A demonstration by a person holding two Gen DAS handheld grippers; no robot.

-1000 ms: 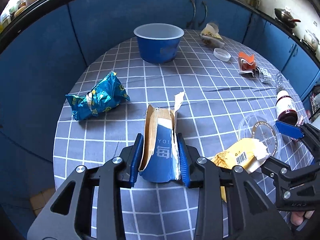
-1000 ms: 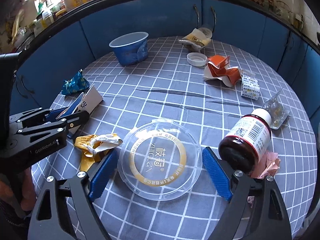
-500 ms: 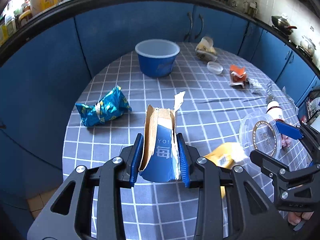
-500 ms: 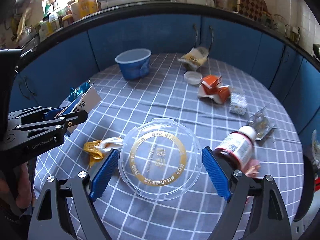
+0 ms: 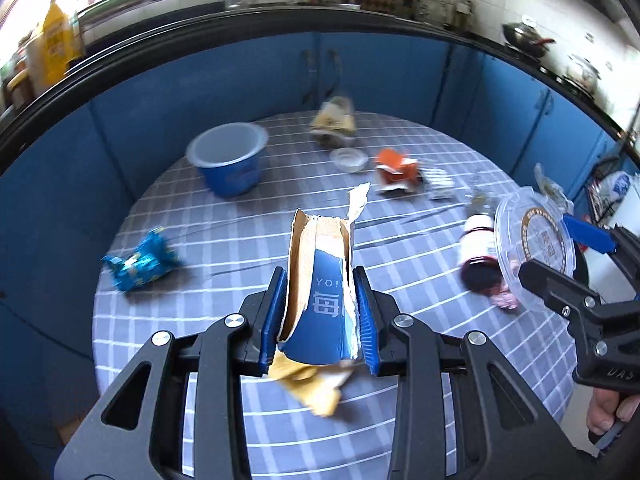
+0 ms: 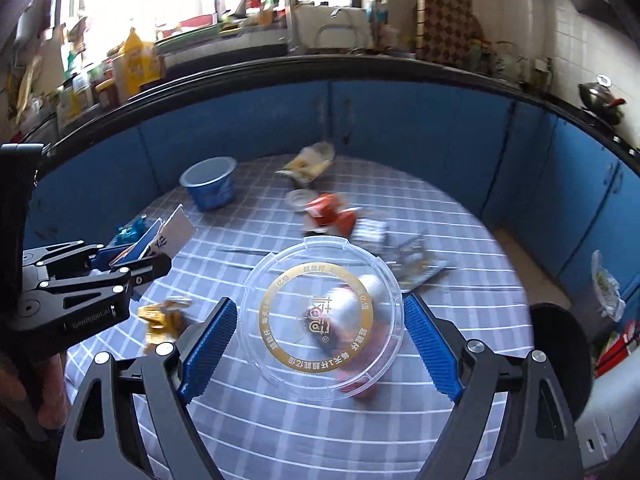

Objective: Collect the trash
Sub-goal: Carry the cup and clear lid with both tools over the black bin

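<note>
Left wrist: left tongs (image 5: 320, 316) clamped on torn blue paper cup (image 5: 320, 280), above the bench (image 5: 400, 248). Right tongs (image 6: 318, 328) gripping clear plastic lid (image 6: 320, 320), also aloft. Blue bowl (image 5: 228, 164) on bench, contents not discernible.

left gripper (image 5: 320, 312) clamps torn blue carton (image 5: 324, 280) | right gripper (image 5: 576, 252) grips clear lid (image 5: 532, 244)
</note>
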